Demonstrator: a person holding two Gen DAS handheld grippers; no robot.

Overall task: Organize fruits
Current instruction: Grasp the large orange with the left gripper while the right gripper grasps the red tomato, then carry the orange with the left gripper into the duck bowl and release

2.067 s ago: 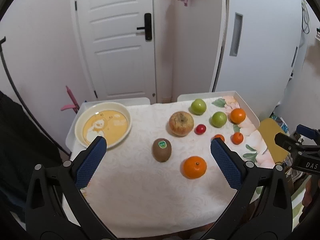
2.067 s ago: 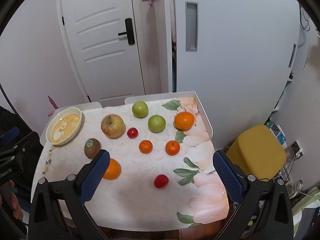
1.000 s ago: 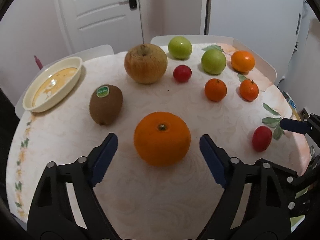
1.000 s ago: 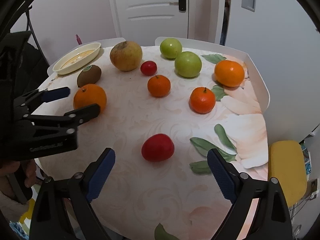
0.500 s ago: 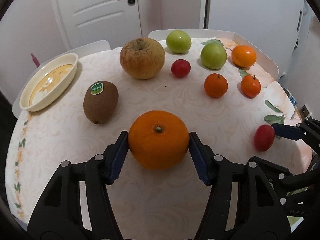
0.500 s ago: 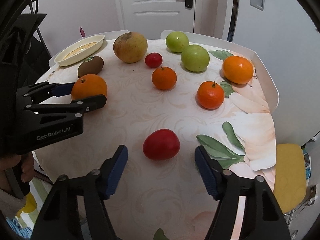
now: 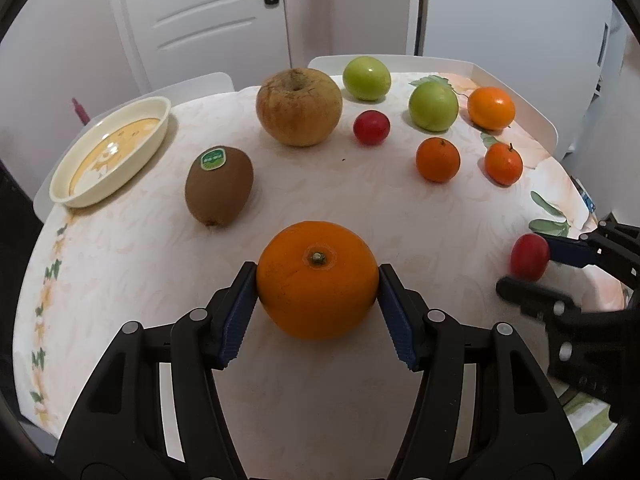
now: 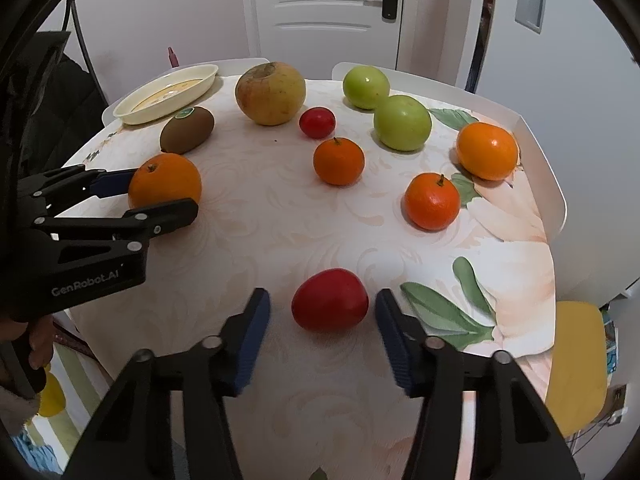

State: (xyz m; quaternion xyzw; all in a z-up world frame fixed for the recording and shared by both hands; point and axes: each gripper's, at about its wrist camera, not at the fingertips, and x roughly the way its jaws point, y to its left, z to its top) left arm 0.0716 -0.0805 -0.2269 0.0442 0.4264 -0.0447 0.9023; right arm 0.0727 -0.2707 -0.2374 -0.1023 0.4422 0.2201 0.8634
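Note:
My left gripper (image 7: 317, 312) is shut on a large orange (image 7: 317, 279) that rests on the tablecloth; both blue pads touch its sides. It also shows in the right wrist view (image 8: 165, 181). My right gripper (image 8: 322, 330) is around a small red fruit (image 8: 330, 299), with a small gap on each side; the fruit lies on the table. That fruit shows in the left wrist view (image 7: 529, 257) between the right gripper's fingers. A cream oval dish (image 7: 108, 152) stands at the far left.
On the table lie a kiwi (image 7: 219, 186), a big yellowish apple (image 7: 299, 107), two green apples (image 7: 366, 78) (image 7: 433, 106), a small red fruit (image 7: 371, 127), two mandarins (image 7: 437, 159) (image 7: 503, 163) and another orange (image 7: 491, 108). White chair backs and a door stand behind.
My left gripper has closed onto the large orange. My right gripper has moved in around the red fruit and its jaws have narrowed.

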